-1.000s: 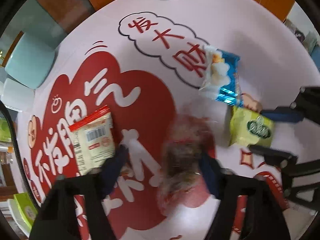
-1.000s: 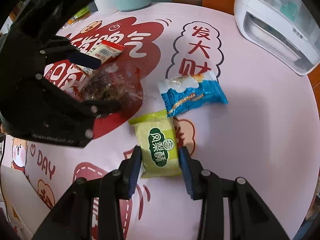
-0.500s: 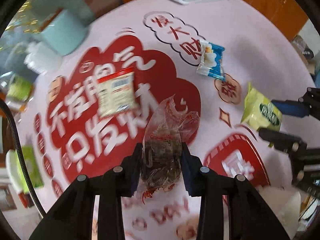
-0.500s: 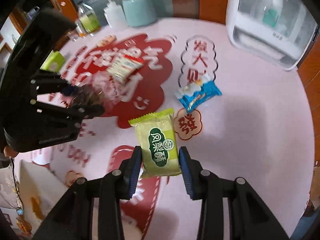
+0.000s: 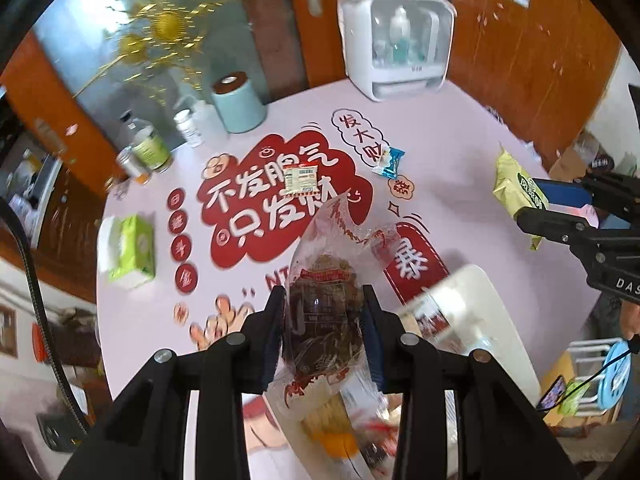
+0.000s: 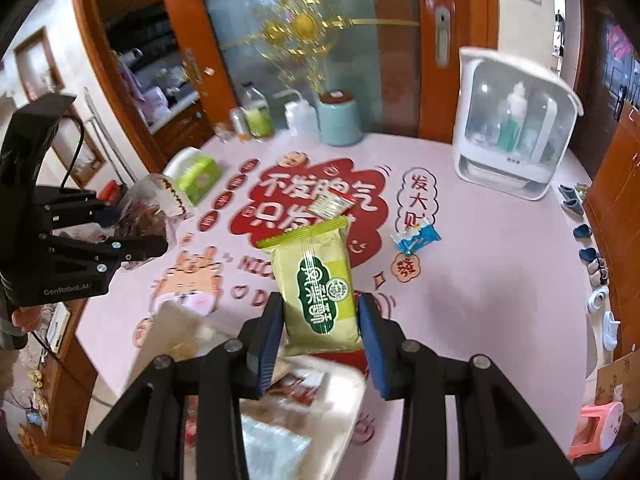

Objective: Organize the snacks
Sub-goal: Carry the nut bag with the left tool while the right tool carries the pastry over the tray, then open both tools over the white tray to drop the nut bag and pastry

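My left gripper (image 5: 323,336) is shut on a clear bag of dark snacks (image 5: 326,312) and holds it high above the table, over a white box (image 5: 476,304) that holds several snacks. My right gripper (image 6: 320,332) is shut on a green snack packet (image 6: 318,284), also raised, above the same white box (image 6: 344,392). The right gripper and green packet (image 5: 516,192) show at the right of the left wrist view. The left gripper (image 6: 132,232) and its bag show at the left of the right wrist view. A blue packet (image 5: 388,161) and a white-and-red packet (image 5: 300,178) lie on the table.
The round pink table (image 5: 440,152) carries a white dispenser (image 5: 396,44), a teal canister (image 5: 238,102), bottles (image 5: 150,148) and a green tissue box (image 5: 130,250). Wooden doors stand behind. Shoes (image 6: 588,256) lie on the floor at right.
Both grippers have lifted their packets well above the table and drawn back toward the near edge. The white box has come into view under them.
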Demonstrator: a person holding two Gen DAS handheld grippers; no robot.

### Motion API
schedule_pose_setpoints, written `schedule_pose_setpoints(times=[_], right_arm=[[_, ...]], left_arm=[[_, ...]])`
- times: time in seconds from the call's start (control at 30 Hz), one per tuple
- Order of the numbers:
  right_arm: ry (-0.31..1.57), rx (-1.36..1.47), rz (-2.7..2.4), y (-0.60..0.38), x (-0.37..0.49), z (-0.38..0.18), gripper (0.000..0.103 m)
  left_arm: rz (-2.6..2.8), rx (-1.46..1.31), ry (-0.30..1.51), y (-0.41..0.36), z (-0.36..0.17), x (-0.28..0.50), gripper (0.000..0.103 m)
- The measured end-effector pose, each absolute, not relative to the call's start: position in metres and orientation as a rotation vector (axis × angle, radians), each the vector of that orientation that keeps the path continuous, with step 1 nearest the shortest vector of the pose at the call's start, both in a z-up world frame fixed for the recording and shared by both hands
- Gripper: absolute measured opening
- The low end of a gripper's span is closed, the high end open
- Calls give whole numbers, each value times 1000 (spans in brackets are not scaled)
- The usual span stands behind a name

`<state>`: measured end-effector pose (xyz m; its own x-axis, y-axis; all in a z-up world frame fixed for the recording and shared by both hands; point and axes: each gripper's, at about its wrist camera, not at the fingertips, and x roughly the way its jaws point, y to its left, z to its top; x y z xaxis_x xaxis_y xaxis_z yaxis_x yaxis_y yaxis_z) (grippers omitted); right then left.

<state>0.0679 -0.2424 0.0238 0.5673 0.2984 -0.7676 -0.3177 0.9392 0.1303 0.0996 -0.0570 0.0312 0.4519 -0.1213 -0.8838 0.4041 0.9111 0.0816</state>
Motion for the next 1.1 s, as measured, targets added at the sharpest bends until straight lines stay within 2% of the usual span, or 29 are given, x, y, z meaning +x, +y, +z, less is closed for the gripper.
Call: schedule_pose_setpoints(times=[0.23,0.47,0.8,1.1], right_arm=[[863,46,425,-236,6,40,38],[855,88,397,-230,-38,28,38],[908,98,335,-224,-53,-2,38],[920,47,287,-214,-46,-10,38]], left_arm=[[-289,183,1032,-28,45,27,34],[-228,43,1049,-12,12,-25,35],[-148,32,1137,-16,-57,-52,35],[-157,69,1144,-29,-70,-54,35]])
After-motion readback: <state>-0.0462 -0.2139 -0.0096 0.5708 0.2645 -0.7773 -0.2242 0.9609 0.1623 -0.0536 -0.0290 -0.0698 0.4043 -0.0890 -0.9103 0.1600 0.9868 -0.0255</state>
